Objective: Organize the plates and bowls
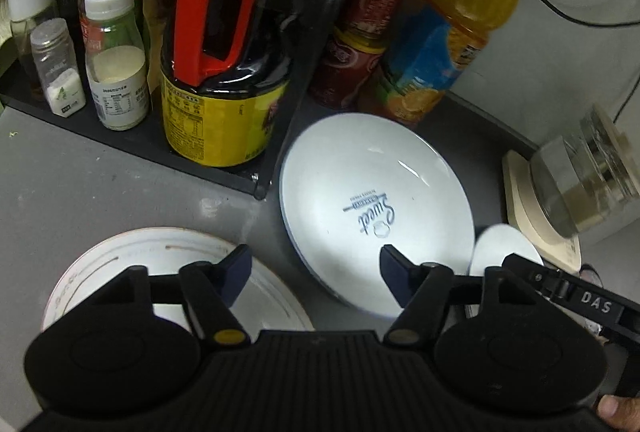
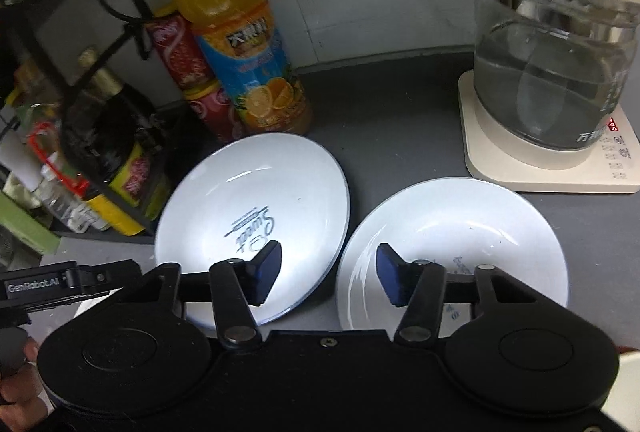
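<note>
A white plate printed "Sweet" [image 1: 376, 208] [image 2: 256, 208] lies on the grey counter. To its right sits a second white dish [image 2: 460, 244], only an edge of which [image 1: 500, 248] shows in the left wrist view. A white plate with a brown rim [image 1: 132, 264] lies at the lower left. My left gripper [image 1: 316, 276] is open above the gap between the brown-rimmed plate and the "Sweet" plate. My right gripper [image 2: 328, 272] is open over the gap between the two white dishes. Neither holds anything.
A black rack [image 1: 132, 140] holds a soy sauce jug [image 1: 224, 72], spice jars [image 1: 116, 56] and bottles. An orange juice bottle [image 2: 236, 40] and red cans [image 2: 188, 64] stand behind the plates. A glass kettle [image 2: 552, 52] sits on its cream base [image 2: 520, 168] at the right.
</note>
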The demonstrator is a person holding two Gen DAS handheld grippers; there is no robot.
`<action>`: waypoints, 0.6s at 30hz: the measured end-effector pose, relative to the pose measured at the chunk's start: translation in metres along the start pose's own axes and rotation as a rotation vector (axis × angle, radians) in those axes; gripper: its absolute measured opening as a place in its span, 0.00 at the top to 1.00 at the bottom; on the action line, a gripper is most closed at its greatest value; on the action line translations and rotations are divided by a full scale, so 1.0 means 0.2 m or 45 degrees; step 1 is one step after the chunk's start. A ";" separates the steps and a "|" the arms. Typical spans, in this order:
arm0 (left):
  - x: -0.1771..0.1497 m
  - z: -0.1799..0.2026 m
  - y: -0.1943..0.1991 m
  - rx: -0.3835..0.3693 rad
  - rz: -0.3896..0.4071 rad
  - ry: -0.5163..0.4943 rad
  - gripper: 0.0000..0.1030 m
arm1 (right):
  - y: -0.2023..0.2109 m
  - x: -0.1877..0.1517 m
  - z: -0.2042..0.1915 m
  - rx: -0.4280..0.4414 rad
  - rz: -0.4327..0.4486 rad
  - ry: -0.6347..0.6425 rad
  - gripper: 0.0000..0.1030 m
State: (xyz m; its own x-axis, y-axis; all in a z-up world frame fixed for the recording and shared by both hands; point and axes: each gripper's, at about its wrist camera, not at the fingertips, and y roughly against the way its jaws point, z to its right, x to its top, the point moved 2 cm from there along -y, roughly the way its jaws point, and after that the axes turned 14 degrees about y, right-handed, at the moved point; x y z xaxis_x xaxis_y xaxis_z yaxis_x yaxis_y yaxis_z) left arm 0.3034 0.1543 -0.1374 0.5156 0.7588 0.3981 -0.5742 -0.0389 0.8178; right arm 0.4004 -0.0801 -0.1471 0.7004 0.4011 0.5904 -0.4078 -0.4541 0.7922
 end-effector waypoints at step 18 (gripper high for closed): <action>0.09 -0.10 -0.32 0.010 -0.073 0.126 0.71 | -0.37 0.13 0.03 -0.055 -0.072 0.042 0.66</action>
State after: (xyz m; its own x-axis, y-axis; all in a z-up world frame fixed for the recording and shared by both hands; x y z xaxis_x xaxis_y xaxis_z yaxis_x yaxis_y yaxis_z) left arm 0.3379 0.1836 -0.1907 0.4818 0.8204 0.3079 -0.5405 0.0017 0.8414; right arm 0.4528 -0.0412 -0.1912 0.7035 0.4515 0.5489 -0.3937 -0.3955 0.8298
